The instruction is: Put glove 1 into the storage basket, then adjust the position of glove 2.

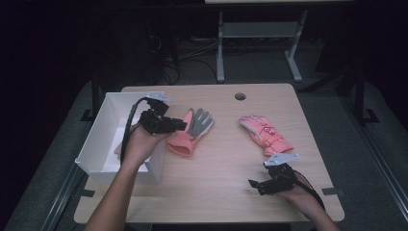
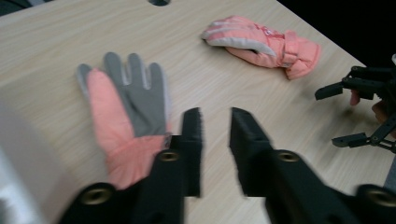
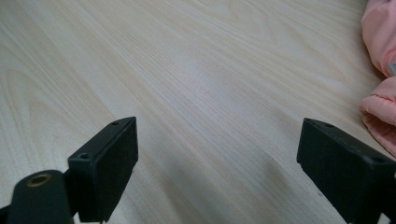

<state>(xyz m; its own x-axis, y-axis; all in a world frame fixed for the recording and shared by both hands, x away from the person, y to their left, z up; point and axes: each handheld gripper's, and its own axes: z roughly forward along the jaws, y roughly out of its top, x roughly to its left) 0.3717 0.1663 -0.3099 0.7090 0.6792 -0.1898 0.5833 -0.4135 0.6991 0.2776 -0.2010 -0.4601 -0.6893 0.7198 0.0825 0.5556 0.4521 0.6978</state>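
Note:
A pink glove with a grey palm (image 1: pixel 192 130) (image 2: pixel 128 112) lies palm up left of the table's middle. A second pink glove (image 1: pixel 264 134) (image 2: pixel 261 44) (image 3: pixel 380 46) lies to the right of the middle. My left gripper (image 1: pixel 182 125) (image 2: pixel 215 116) hovers over the cuff end of the grey-palmed glove. Its jaws stand a narrow gap apart with nothing between them. My right gripper (image 1: pixel 252 185) (image 3: pixel 217 135) (image 2: pixel 329 116) rests low near the front right of the table (image 1: pixel 216 183), wide open and empty, a little short of the second glove.
A white open box (image 1: pixel 103 125) stands at the table's left edge, under my left forearm. A round cable hole (image 1: pixel 240 96) sits near the far edge. Beyond the table, a grey desk frame (image 1: pixel 260 33) stands on the dark floor.

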